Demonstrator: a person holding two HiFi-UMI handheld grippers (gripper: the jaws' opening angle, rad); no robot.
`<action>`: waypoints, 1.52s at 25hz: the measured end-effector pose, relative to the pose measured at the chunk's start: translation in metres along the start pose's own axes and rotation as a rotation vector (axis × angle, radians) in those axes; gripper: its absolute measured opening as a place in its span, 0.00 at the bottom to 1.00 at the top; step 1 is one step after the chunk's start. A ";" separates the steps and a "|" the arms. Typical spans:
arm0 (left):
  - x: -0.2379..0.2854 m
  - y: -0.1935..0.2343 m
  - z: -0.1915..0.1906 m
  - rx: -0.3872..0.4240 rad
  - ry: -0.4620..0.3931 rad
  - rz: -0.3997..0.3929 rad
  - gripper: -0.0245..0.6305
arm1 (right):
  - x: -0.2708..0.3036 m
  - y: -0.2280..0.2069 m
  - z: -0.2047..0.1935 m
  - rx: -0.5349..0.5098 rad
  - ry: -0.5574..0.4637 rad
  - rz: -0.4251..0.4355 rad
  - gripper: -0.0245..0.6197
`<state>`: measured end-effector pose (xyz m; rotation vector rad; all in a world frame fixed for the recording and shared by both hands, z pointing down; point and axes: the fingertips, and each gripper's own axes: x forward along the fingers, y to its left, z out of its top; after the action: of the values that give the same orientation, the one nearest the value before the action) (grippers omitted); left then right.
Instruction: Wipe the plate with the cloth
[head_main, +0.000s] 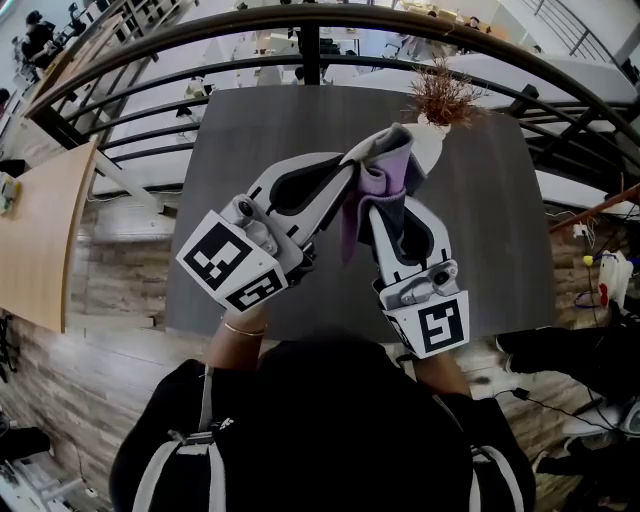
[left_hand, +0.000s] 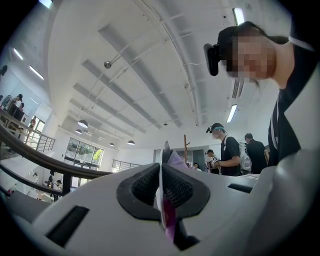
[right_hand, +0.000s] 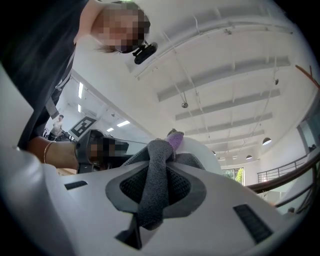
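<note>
Most of the plate (head_main: 431, 150) is hidden. From the head view only a small white piece shows, past the cloth (head_main: 385, 165) and just under a spiky brown plant (head_main: 443, 95). In the left gripper view the plate is only a thin white edge (left_hand: 160, 192), seen side on. In the right gripper view a round white part (right_hand: 200, 150) peeks out behind the cloth (right_hand: 152, 185).

The person's hands are hidden under the grippers.

There are two grippers, one plate and one cloth, all held up over one dark grey table (head_main: 500, 250).

The left gripper (head_main: 345, 172) (left_hand: 162, 167) is squeezed tight on the plate's edge, with a bit of purple cloth (left_hand: 170, 220) beside it. The right gripper (head_main: 380, 205) (right_hand: 157, 150) is squeezed tight on the grey and purple cloth, which lies bunched against the plate between the two grippers.
</note>
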<state>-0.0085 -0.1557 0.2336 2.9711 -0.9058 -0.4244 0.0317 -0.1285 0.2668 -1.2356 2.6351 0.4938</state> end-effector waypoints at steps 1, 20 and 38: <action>0.000 0.000 -0.001 0.000 -0.001 0.001 0.06 | 0.000 -0.002 -0.002 -0.003 0.001 -0.008 0.13; -0.003 0.002 0.003 0.018 -0.021 0.027 0.06 | -0.021 -0.071 -0.012 -0.046 0.050 -0.199 0.13; -0.011 -0.003 0.002 0.644 0.163 0.159 0.06 | -0.034 -0.081 0.021 -0.039 -0.003 -0.213 0.14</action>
<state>-0.0166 -0.1469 0.2342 3.3582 -1.4782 0.1515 0.1164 -0.1452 0.2401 -1.5044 2.4628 0.5113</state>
